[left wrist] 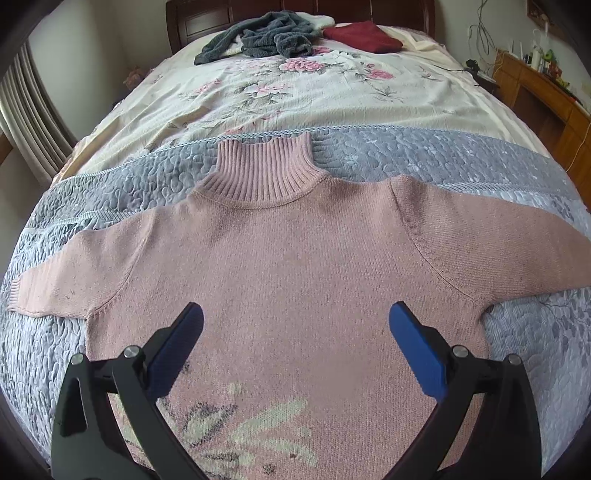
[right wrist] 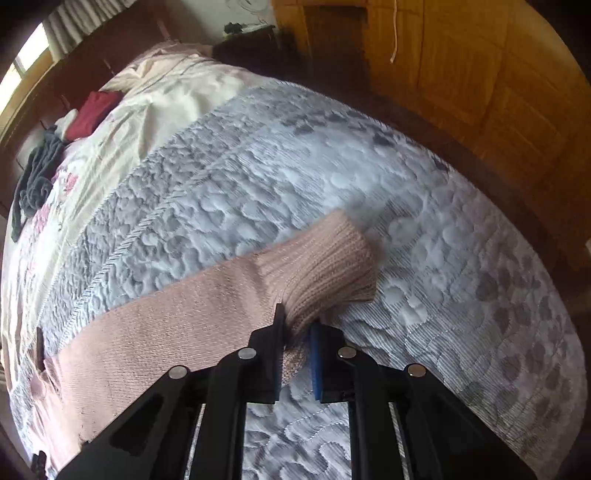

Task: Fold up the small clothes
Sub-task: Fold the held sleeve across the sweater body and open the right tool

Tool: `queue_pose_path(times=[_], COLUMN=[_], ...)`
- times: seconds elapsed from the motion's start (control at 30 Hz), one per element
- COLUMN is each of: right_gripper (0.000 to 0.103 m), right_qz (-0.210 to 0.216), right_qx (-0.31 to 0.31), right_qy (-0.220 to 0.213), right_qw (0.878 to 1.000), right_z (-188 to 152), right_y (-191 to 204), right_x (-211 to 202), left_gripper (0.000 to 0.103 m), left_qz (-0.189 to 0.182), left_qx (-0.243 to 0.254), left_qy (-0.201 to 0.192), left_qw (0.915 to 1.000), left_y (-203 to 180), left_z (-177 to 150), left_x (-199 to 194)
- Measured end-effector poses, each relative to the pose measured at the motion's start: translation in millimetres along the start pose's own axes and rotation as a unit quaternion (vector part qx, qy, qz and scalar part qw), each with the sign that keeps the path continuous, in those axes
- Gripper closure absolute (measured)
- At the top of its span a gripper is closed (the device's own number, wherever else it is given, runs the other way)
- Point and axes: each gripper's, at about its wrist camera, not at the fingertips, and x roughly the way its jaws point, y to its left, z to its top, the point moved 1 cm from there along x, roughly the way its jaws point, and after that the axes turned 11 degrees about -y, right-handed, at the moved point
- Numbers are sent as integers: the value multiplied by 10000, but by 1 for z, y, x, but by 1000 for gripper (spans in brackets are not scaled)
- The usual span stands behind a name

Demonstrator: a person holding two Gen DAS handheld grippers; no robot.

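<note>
The pink knitted turtleneck sweater (left wrist: 295, 251) lay flat and fully spread on the grey quilted bedspread (left wrist: 424, 155), directly ahead of and beneath the left claw (left wrist: 295, 325), whose blue-padded jaws stood wide apart and empty. The right claw (right wrist: 297, 328) was clamped on the ribbed cuff (right wrist: 328, 258) of one sleeve, which bunched just past its tips. Judging by this, folding had only begun: no fold was complete, and both sleeves and the body remained to do.

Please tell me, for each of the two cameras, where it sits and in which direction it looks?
Left wrist: sits on the open left gripper above the sweater body, facing the headboard; only its fingers show.
Right wrist: sits on the right gripper, shut on the ribbed sleeve cuff, facing across the bed to a wooden wardrobe.
Shared: pink sweater, quilt, red garment.
</note>
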Motion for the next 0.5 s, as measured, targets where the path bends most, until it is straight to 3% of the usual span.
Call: queue_pose_path(times=[0.17, 0.3, 0.5], right_gripper=[92, 92, 92], right_qz=[402, 756, 1307], right_qx=[-906, -1850, -2654], right_qy=[-423, -570, -455], right_qw=[9942, 9782, 9541], right_z=[-4, -33, -85], right_y=[82, 164, 261], right_x=[-39, -62, -68], left_gripper=[3, 3, 3], left_qz=[63, 79, 34], left_qx=[-167, -276, -435], left_qy=[3, 35, 95], left_qw=[9998, 9996, 9990], left_y=[23, 38, 61], left_z=[2, -1, -7], left_x=[-1, -1, -2])
